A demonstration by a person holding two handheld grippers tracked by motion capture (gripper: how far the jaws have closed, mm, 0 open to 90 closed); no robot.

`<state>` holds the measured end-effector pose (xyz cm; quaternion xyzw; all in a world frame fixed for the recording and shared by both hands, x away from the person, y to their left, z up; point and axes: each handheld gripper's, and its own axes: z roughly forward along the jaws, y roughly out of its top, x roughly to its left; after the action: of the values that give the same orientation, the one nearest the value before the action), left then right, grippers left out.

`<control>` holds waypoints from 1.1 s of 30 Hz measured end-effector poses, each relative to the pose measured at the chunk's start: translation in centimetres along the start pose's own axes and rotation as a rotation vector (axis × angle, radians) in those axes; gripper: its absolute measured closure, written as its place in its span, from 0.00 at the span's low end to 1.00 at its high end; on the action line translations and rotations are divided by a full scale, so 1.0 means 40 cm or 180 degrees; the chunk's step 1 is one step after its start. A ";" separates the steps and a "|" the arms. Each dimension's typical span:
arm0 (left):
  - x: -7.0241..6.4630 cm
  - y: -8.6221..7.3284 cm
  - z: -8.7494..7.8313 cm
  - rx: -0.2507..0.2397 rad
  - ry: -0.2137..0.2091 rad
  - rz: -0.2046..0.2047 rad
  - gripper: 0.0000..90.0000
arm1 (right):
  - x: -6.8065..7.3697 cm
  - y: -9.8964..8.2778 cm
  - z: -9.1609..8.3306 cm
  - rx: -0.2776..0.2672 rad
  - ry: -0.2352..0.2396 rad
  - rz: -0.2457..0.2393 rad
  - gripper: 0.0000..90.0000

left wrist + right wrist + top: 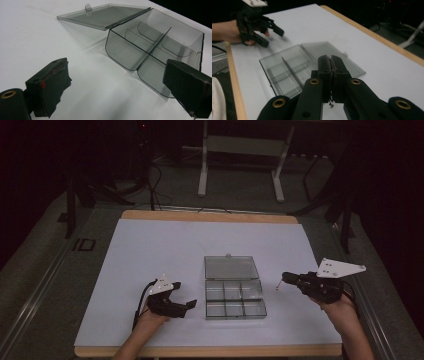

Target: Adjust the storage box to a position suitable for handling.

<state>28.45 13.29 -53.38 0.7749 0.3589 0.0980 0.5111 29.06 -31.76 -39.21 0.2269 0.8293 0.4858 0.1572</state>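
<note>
We hold our left gripper (181, 296) wide open and empty at about eight o'clock on the table (150, 245), just beside the clear compartment box (235, 299). Our right gripper (286, 279), at four o'clock, is pinched shut on something tiny we cannot identify (277, 288). The box sits centrally, its lid (231, 268) lying flat toward twelve. Such a slight grip could let the piece slip outside the compartments.

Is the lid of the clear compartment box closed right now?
No, the lid lies swung open, flat on the table behind the clear compartment box, so the dividers are exposed.
</note>
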 end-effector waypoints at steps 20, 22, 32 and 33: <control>0.001 -0.002 -0.003 -0.0009 0.0010 0.0006 0.08 | 0.092 0.102 0.063 -0.0183 0.0513 -0.0315 0.98; 0.001 -0.002 -0.004 -0.0008 0.0012 0.0015 0.08 | 0.099 0.105 0.074 -0.0191 0.0545 -0.0327 0.98; 0.001 -0.002 -0.005 -0.0014 0.0012 0.0023 0.08 | 0.125 0.102 0.127 -0.0176 0.0727 -0.0333 0.98; 0.001 -0.002 -0.005 -0.0011 0.0010 0.0023 0.08 | 0.128 0.099 0.133 -0.0156 0.0726 -0.0331 0.98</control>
<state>28.33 13.48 -53.36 0.7751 0.3567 0.1017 0.5115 28.18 -23.47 -38.48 0.1230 0.8403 0.5198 0.0924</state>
